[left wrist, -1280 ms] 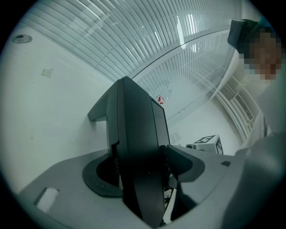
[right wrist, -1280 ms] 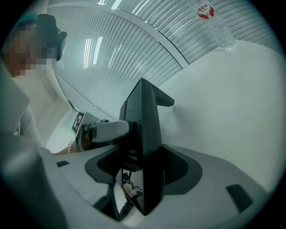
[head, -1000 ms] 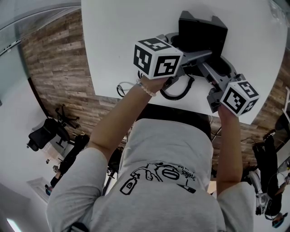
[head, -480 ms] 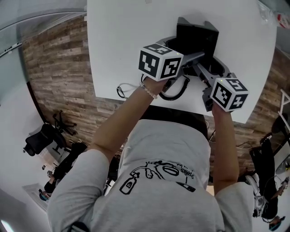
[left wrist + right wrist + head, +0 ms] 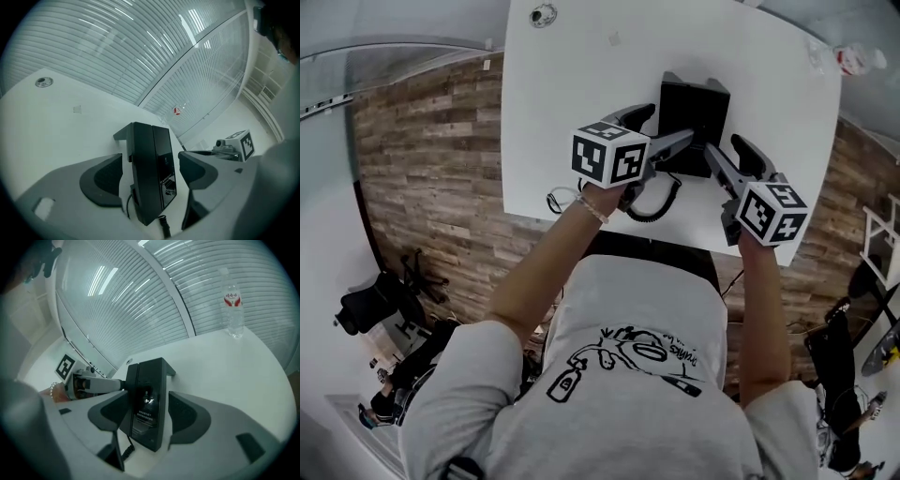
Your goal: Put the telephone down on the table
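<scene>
Telephone: the black telephone (image 5: 694, 117) rests on the white table (image 5: 581, 112), in its near half, about midway between the left and right edges.
Cord: a black coiled cord (image 5: 661, 202) lies on the table between the telephone and the near edge, under the left gripper.
Left gripper: the left gripper (image 5: 668, 125) reaches over the near edge toward the left side of the telephone. Its jaws have just been opening and stand wide apart. In its own view the telephone is between them, with a gap of white table on each side; the pads do not press on it.
Right gripper: the right gripper (image 5: 722, 145) is at the right side of the telephone. Its jaws are also apart. The telephone shows between them in its own view, not gripped.
Bottle: a clear water bottle (image 5: 233, 305) stands upright at the far right corner of the table, well apart from the telephone.
Floor: wooden planks (image 5: 422, 159) show beyond the left edge of the table.
</scene>
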`<state>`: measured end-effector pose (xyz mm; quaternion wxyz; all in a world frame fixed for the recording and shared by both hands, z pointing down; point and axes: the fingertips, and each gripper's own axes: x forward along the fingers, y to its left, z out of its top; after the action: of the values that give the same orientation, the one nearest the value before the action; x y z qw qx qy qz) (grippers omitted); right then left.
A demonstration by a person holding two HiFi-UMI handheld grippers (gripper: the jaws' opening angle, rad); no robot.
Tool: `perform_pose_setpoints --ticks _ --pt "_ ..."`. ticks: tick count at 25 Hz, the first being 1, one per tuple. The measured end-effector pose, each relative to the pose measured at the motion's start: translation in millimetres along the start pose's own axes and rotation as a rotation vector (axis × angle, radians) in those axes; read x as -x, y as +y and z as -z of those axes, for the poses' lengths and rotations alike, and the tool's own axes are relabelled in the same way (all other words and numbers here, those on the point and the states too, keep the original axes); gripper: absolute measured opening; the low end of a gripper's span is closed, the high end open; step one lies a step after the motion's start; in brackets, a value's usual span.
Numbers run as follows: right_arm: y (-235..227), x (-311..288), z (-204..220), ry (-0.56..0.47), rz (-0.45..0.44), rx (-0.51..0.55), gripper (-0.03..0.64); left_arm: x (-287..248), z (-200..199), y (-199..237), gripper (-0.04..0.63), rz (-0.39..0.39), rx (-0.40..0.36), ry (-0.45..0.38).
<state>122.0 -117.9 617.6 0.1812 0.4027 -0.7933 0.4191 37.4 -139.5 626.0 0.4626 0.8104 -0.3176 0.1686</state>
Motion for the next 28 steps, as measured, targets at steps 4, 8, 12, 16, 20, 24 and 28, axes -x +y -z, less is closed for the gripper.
perform_pose_setpoints --ticks 4,8,12,16,20,24,28 --pt "13.0 15.2 -19.4 -0.027 -0.008 0.047 0.255 22.9 -11.5 -13.1 0.365 -0.001 -0.021 -0.031" --pt "27.5 27.9 -35.5 -0.054 -0.034 0.073 0.255 42.4 -15.8 -28.6 0.365 0.005 -0.046 -0.052" --pt "40.8 44.6 -52.0 -0.089 -0.035 0.113 0.240 63.4 -23.2 -41.8 0.364 0.007 -0.048 -0.085" --pt "54.1 63.6 -63.2 -0.115 -0.030 0.156 0.203 84.0 -32.3 -56.3 0.341 0.010 -0.072 -0.117" --pt "66.6 77.9 -81.8 -0.155 -0.025 0.204 0.172 105.2 -54.7 -68.2 0.239 0.011 -0.103 -0.184" --pt "85.9 99.8 -100.4 -0.224 -0.006 0.246 0.138 131.4 -68.4 -85.0 0.139 0.015 -0.122 -0.246" --pt "102.7 119.8 -118.2 -0.281 0.029 0.320 0.126 150.8 -80.2 -98.1 0.093 -0.005 -0.177 -0.309"
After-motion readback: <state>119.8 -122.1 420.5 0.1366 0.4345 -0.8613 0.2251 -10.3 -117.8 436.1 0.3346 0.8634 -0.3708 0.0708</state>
